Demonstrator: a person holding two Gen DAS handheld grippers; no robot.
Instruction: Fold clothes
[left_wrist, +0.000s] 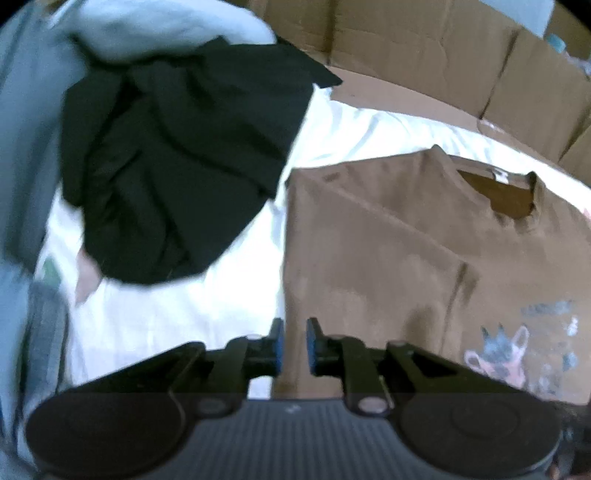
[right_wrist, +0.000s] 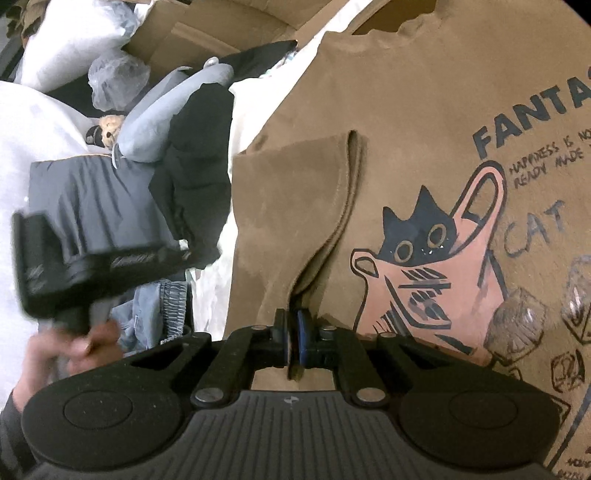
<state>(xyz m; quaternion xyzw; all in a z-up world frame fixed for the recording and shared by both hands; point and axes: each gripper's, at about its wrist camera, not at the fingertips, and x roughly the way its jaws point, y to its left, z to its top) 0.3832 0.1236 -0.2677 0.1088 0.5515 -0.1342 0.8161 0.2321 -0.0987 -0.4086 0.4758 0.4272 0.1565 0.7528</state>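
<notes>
Pinching a fold of cloth, the right gripper (right_wrist: 291, 325) has its jaws squeezed almost shut on the brown cotton T-shirt with a black cat print (right_wrist: 424, 147). The bit between the blue pads (right_wrist: 303, 332) looks like the edge of the sleeve that is folded over the front of the shirt.

The left gripper (left_wrist: 295, 338) has its jaws only a little way apart. Nothing is between them. It hangs over the left edge of the brown shirt, where the shirt meets the white sheet (left_wrist: 177, 314), and whether it touches the cloth is hard to tell.

The shirt lies flat on the white sheet, front side up, collar far from the grippers. A crumpled black garment (left_wrist: 177, 166) lies on the sheet just beside it. Brown cardboard boxes (left_wrist: 424, 55) stand behind.

A hand (right_wrist: 70, 350) holds the left gripper's handle in the right wrist view.
</notes>
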